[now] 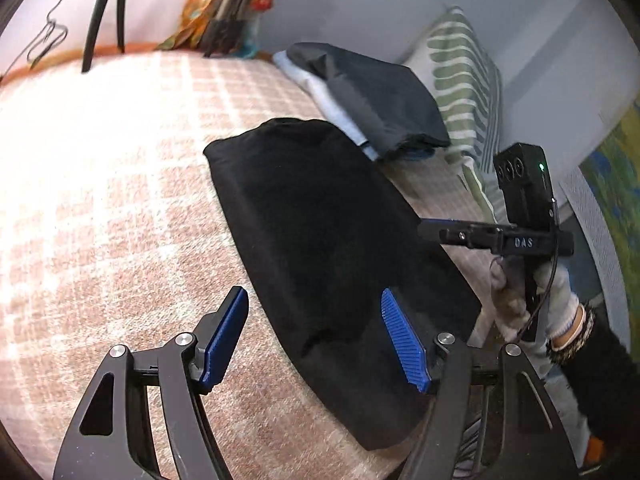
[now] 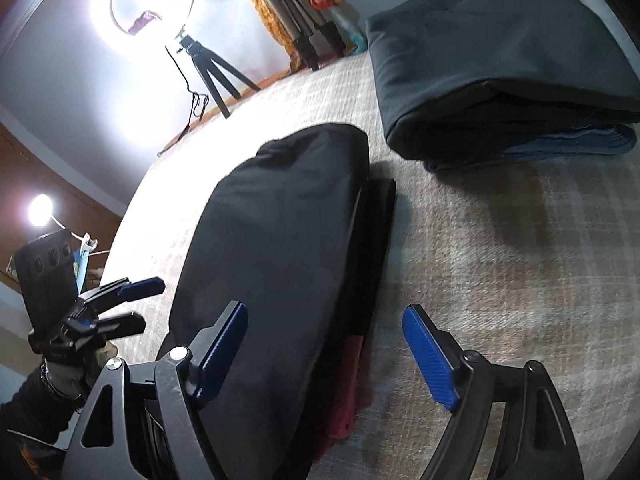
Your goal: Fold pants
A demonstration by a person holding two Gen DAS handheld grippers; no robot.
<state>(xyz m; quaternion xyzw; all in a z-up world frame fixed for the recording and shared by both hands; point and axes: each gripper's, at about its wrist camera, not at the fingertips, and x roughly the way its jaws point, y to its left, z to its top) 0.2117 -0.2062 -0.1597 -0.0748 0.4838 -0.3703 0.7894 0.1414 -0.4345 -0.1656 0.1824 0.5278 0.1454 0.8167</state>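
Observation:
Black pants (image 1: 320, 240) lie folded into a compact oblong on the checked bedspread (image 1: 112, 184); they also show in the right wrist view (image 2: 280, 248), with a red cloth edge (image 2: 348, 392) under their near end. My left gripper (image 1: 316, 332) is open and empty, hovering over the near end of the pants. My right gripper (image 2: 324, 352) is open and empty over the pants' near right edge. The right gripper also shows in the left wrist view (image 1: 440, 232), at the pants' right side. The left gripper shows in the right wrist view (image 2: 140, 304), open beside the pants.
A stack of folded dark and light-blue clothes (image 1: 372, 96) lies behind the pants, also in the right wrist view (image 2: 500, 68). A green striped pillow (image 1: 468, 80) leans on the wall. A ring light on a tripod (image 2: 156, 4) stands past the bed edge.

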